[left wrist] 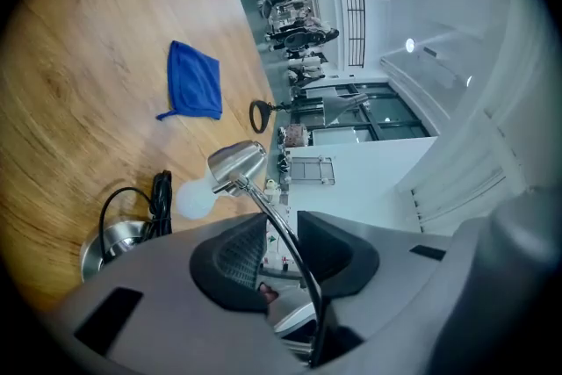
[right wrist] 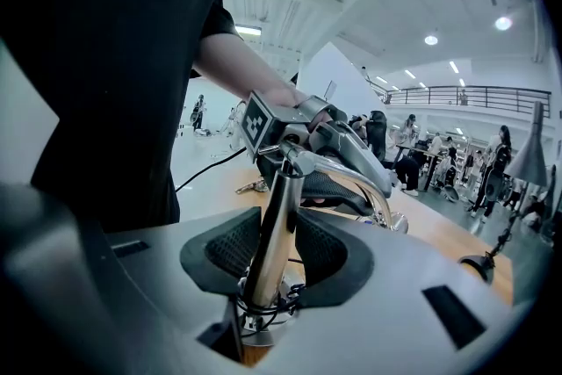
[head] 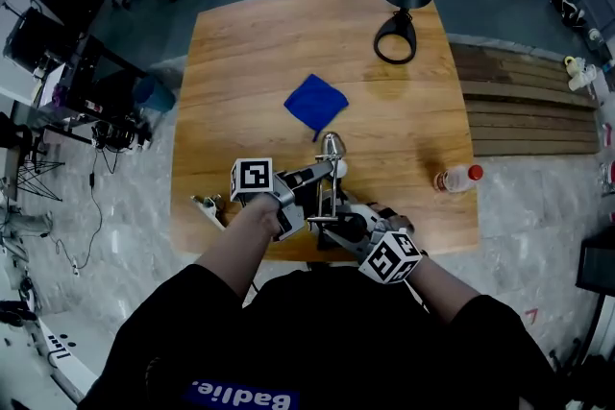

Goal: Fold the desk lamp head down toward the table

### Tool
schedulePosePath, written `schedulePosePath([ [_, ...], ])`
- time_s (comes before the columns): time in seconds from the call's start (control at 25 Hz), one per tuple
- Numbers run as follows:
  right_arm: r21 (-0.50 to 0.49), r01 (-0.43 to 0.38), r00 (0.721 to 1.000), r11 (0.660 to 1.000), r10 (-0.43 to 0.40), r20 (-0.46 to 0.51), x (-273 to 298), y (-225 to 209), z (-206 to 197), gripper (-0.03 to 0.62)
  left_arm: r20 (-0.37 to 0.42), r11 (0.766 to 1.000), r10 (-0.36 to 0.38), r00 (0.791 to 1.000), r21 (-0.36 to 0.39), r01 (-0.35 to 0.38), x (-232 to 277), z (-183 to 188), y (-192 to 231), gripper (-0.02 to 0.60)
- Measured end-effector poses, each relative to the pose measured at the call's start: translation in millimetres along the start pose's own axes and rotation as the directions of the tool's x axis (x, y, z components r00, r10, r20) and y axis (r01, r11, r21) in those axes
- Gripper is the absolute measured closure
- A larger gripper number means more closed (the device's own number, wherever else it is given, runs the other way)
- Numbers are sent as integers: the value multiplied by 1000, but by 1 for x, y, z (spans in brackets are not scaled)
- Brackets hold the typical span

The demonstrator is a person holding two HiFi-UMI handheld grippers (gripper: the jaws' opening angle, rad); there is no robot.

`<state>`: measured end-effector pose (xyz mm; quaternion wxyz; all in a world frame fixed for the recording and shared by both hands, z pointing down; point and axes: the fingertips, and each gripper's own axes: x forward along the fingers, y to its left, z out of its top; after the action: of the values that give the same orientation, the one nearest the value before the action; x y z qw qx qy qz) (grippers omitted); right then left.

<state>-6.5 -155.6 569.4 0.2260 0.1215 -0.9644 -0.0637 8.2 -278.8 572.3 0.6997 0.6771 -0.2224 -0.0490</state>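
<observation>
The left tongs stand slightly apart around the thin lamp arm, not pinching it, so the lamp head, poised above the surface, could spring upward. The right tongs clamp the lamp post; a slack hold there might tip it.

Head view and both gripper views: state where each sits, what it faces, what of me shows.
Head view: on the head, steeply down at wooden table; forearms, left gripper, right gripper.
Left gripper view: across the table toward crumpled blue cloth; own open jaws.
Right gripper view: along jaws clamping upright chrome lamp post; left forearm.
All share the silver lamp.
</observation>
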Motion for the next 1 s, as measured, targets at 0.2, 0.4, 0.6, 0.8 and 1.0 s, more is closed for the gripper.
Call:
schedulePosePath([
  [0.2, 10, -3, 1000, 1000, 3, 3, -1, 0, 2, 477, -13, 1000, -3, 1000, 23, 3, 0, -1, -1, 462],
  [0.4, 30, 2, 1000, 1000, -2, 2, -7, 1, 0, 474, -58, 997, -26, 998, 70, 30, -1, -9, -10, 431],
  [0.6, 56, 49, 999, 997, -48, -27, -12, -5, -3, 457, 17, 989, -75, 997, 132, 72, -32, 7, -26, 399],
  [0.8, 171, 175, 984, 970, -165, -69, -26, -6, 0, 457, 33, 964, -114, 993, 247, 102, -74, 10, -50, 400],
  [1.0, 360, 289, 954, 887, -300, -28, -45, 4, 22, 457, -7, 920, -126, 992, 374, 120, -95, -18, -58, 400],
])
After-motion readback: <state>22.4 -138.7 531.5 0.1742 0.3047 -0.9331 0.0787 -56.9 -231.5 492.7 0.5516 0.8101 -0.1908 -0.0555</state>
